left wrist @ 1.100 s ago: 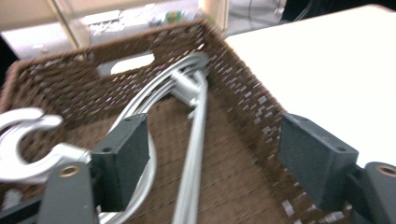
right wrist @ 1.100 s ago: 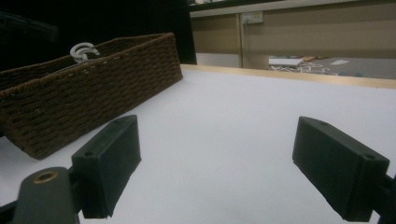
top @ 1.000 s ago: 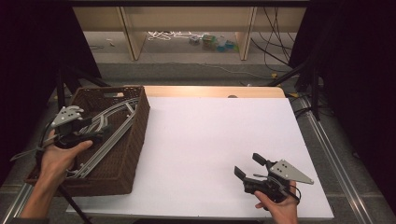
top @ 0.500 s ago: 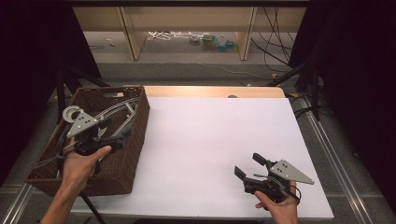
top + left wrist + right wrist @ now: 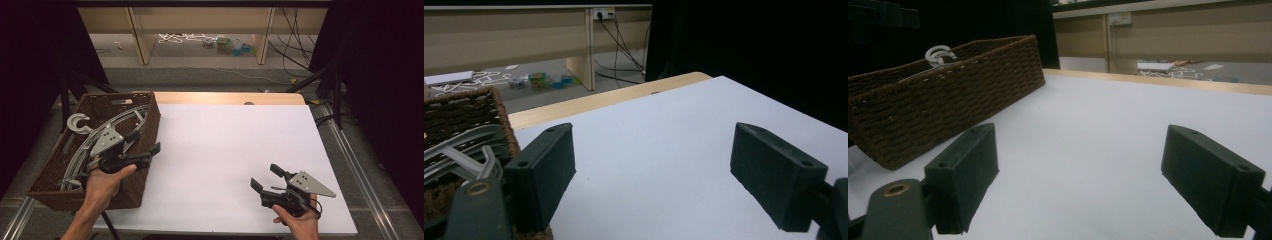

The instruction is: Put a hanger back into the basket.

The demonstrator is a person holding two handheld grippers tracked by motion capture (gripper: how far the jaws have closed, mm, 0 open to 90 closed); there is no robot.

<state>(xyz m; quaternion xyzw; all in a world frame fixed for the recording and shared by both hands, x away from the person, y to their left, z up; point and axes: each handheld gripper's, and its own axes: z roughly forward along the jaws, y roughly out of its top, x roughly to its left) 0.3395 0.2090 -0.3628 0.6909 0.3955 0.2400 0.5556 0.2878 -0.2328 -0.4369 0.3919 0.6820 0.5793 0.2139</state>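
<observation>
Over basket (image 5: 55, 172) rim at left: left gripper (image 5: 145, 145) wide open, empty, pointing out toward surface (image 5: 225, 150); hangers (image 5: 82, 150) just behind and below, long axis running front-to-back. Right gripper (image 5: 265, 177) wide open, empty, well apart.

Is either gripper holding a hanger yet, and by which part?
Nothing is held. The left gripper is open above the brown wicker basket of grey plastic hangers; the right gripper is open over the white table.
</observation>
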